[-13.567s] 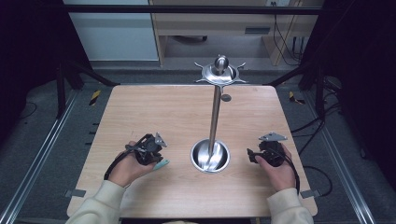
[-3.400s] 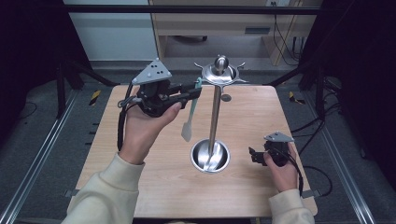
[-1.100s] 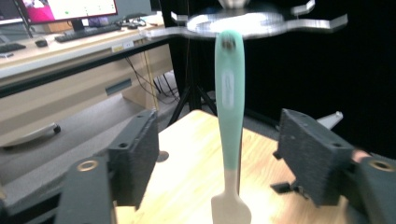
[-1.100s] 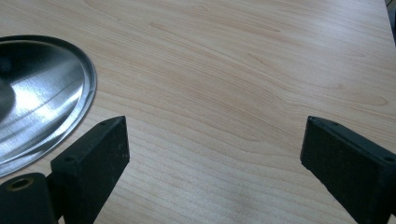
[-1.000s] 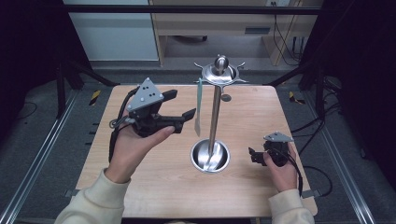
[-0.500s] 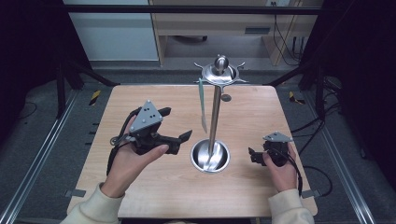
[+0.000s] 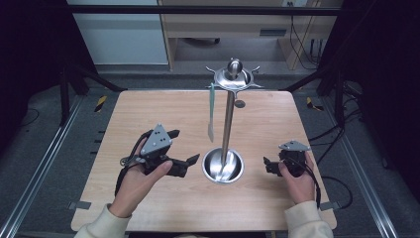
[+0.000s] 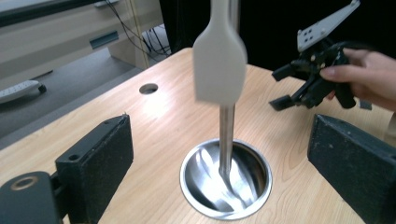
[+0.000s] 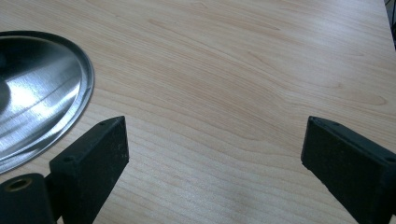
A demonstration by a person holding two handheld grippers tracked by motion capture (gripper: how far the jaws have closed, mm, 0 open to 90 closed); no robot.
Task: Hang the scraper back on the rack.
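Left tool (image 7: 184, 159) apart, empty, right tool (image 7: 268, 165) apart, spatula (image 8: 219, 56) handle cut off

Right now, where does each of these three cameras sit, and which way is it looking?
High view: above the person's side, looking forward and down on the wooden table; both forearms, the left tool and the right tool show.
Left gripper view: rides the left tool, facing the metal stand, the hanging spatula and the other hand's tool.
Right gripper view: rides the right tool, looking down at the tabletop and the stand's round base.
All three share that base.
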